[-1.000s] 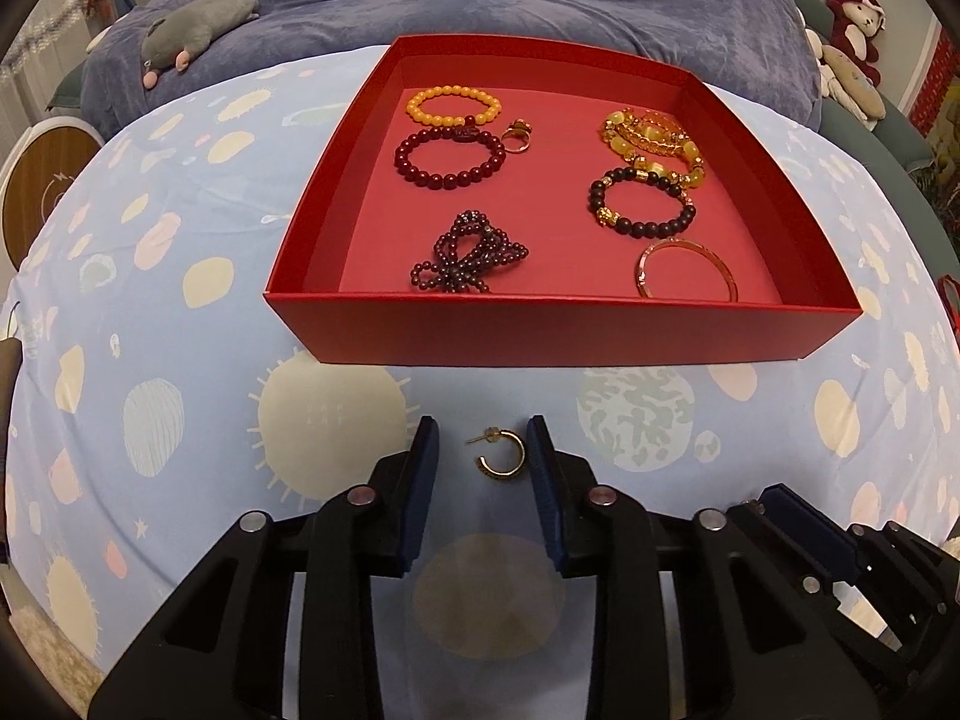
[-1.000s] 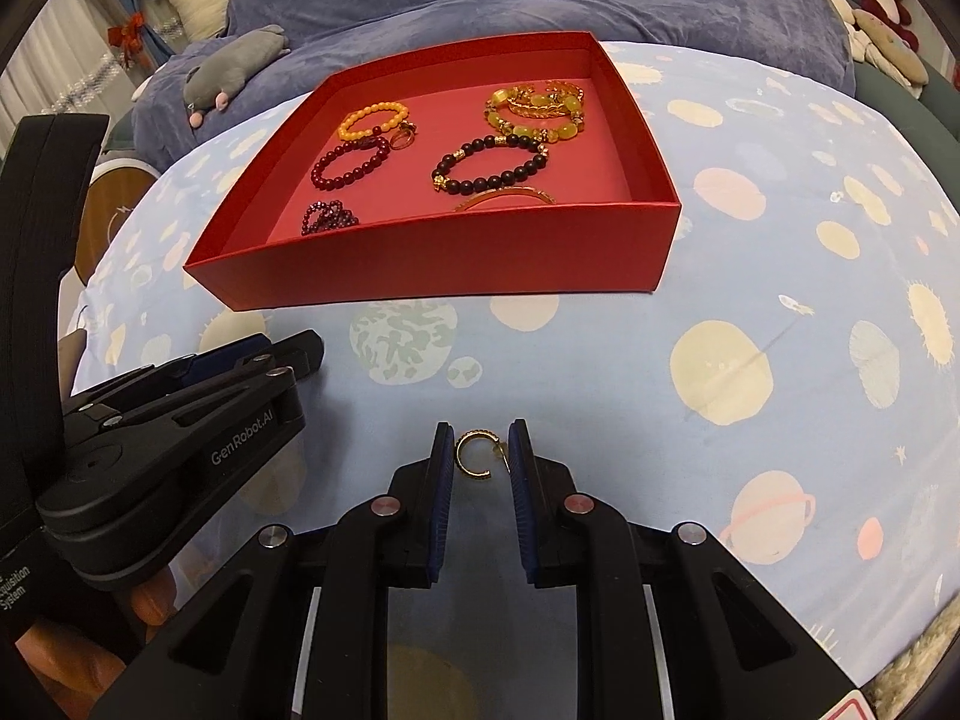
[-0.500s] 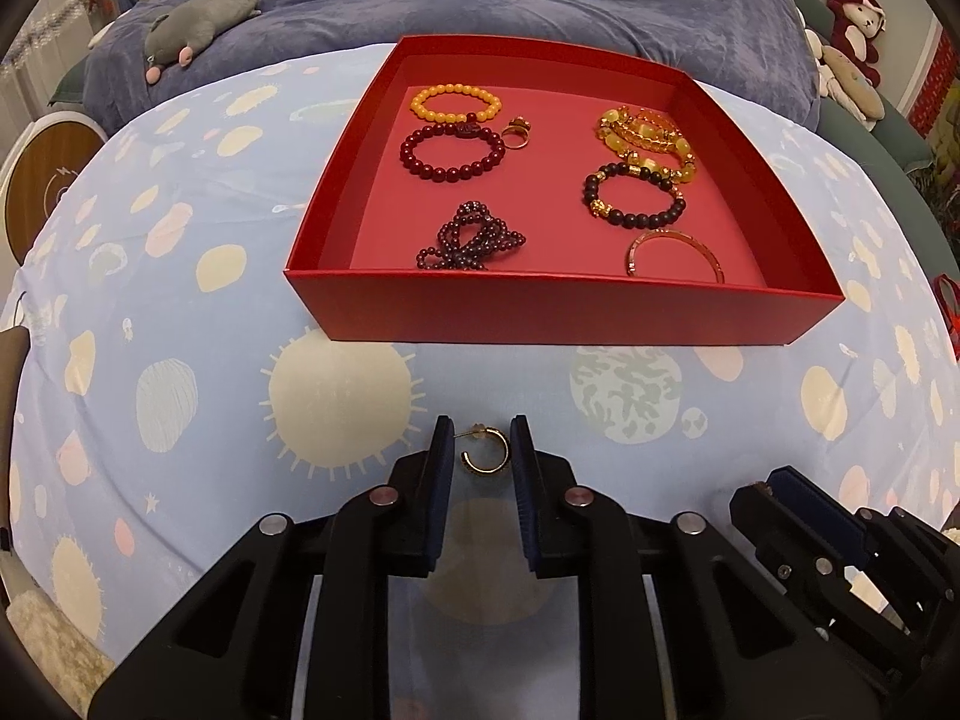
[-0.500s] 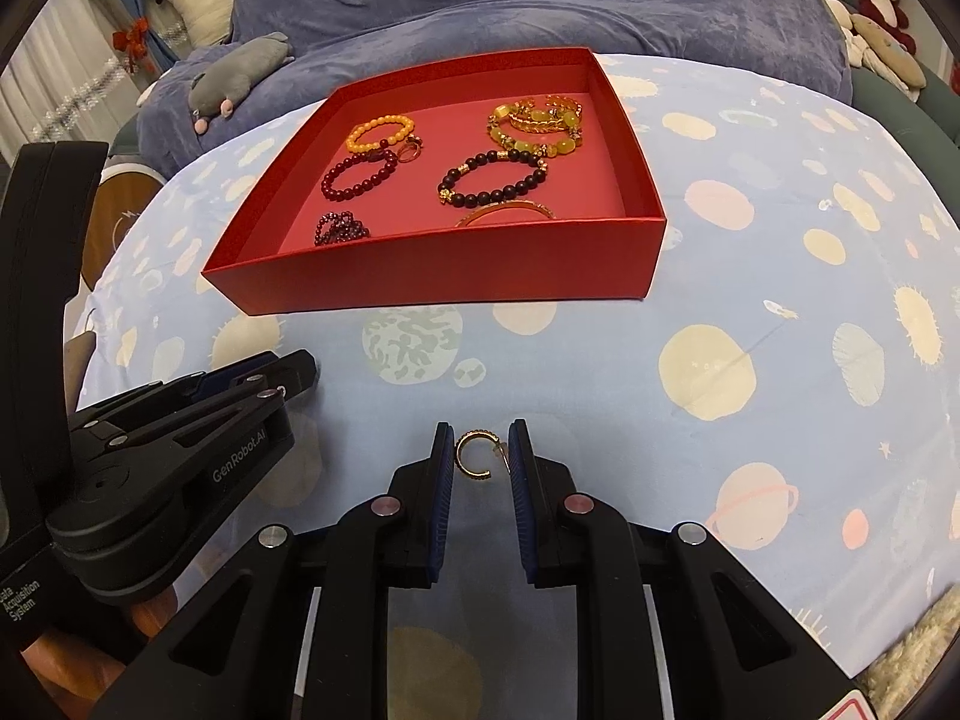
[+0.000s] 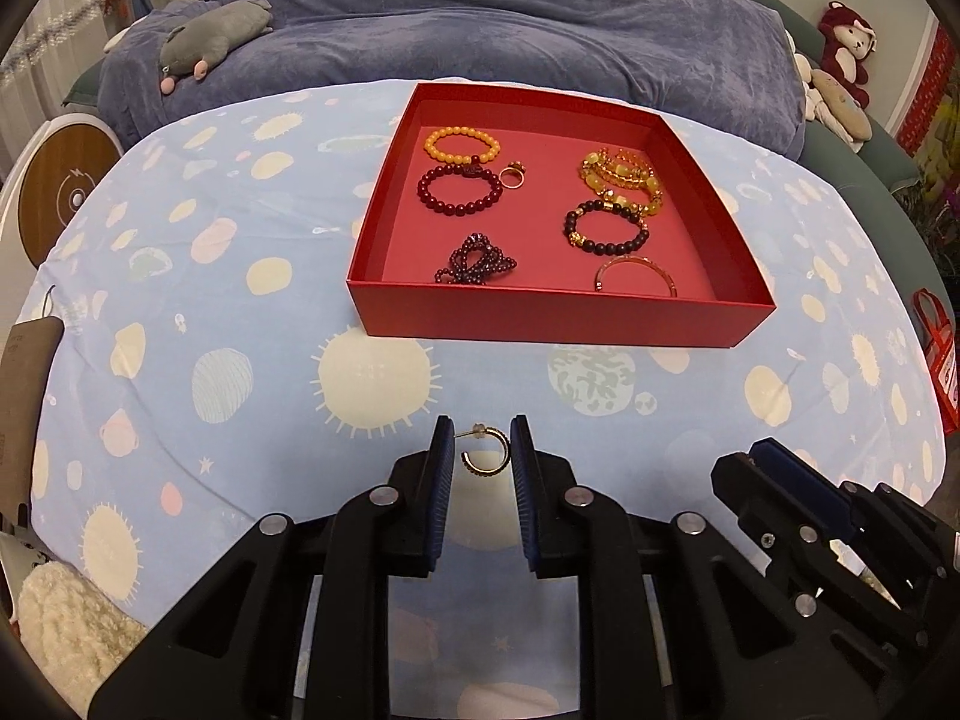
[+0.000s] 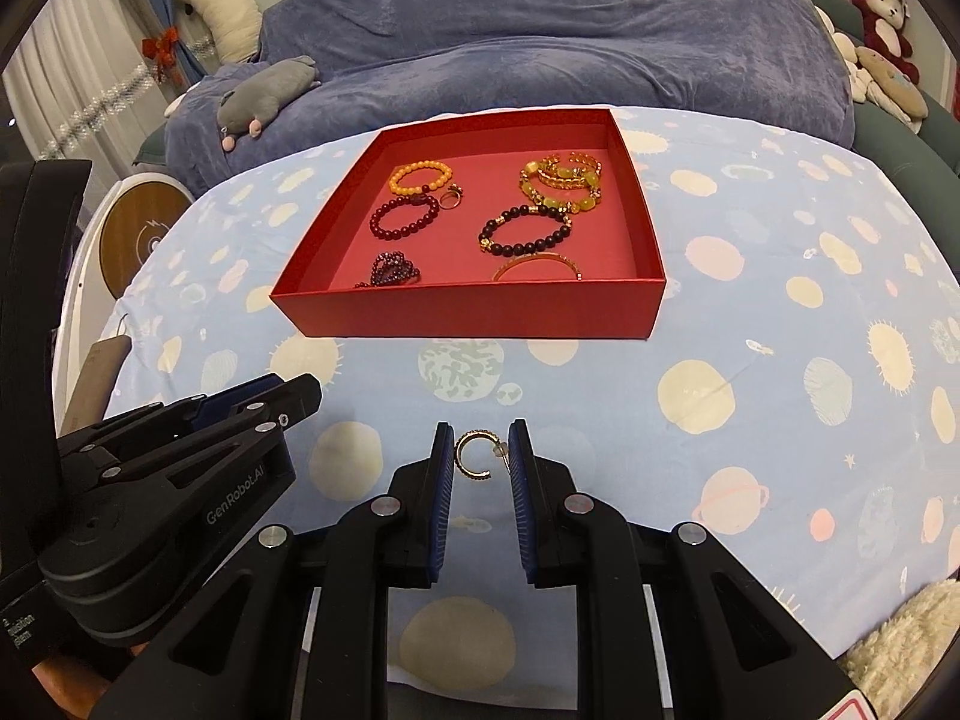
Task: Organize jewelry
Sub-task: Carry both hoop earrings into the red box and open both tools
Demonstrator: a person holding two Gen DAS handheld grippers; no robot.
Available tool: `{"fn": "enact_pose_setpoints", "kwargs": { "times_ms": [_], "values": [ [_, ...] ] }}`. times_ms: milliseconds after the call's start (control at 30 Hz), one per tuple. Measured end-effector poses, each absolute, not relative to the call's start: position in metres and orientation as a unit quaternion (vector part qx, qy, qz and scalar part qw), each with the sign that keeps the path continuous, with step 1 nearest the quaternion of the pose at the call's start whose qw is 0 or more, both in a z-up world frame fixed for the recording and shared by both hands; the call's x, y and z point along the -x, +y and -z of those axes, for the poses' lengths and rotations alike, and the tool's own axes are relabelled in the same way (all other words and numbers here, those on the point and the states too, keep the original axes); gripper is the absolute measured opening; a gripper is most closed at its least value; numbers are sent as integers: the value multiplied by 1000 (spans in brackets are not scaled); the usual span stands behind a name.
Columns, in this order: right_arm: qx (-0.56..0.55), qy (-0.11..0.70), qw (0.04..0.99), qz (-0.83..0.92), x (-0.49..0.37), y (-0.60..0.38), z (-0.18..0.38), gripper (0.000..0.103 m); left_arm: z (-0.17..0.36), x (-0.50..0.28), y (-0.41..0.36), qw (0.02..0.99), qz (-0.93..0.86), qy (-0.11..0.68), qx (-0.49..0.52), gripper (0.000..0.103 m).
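Plushies (image 5: pixel 213 39) (blanket (image 5: pixel 480 30) too) — behind red tray (image 5: pixel 558 324).

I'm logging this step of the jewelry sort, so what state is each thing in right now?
Left hand-held gripper: shut on a gold hoop earring.
Right hand-held gripper: shut on a second gold hoop earring.
Red box: open, no lid, on the bedsheet.
Bracelets: lying loose inside the box.
Ring: lying inside the box.

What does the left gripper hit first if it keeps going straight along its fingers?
Probably the patterned tablecloth, short of the red tray. The left gripper, holding a gold hoop earring, points steeply down; depth is unclear.
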State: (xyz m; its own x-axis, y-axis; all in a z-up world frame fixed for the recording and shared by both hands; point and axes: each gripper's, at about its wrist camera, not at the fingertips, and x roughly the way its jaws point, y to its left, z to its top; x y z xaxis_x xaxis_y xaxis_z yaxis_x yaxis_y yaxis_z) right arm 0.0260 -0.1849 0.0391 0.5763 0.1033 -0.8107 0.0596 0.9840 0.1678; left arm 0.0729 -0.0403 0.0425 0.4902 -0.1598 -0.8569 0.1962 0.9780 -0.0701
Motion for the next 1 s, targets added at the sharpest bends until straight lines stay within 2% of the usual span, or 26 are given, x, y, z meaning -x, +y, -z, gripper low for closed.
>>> {"fn": "enact_pose_setpoints", "kwargs": {
  "times_ms": [433, 1000],
  "values": [
    [-79, 420, 904, -13, -39, -188, -74, 18, -81, -83, -47, 881, 115, 460, -12, 19],
    [-78, 405, 911, -10, -132, -207, -83, 18, -89, -175, -67, 888, 113, 445, -15, 19]
  ]
}}
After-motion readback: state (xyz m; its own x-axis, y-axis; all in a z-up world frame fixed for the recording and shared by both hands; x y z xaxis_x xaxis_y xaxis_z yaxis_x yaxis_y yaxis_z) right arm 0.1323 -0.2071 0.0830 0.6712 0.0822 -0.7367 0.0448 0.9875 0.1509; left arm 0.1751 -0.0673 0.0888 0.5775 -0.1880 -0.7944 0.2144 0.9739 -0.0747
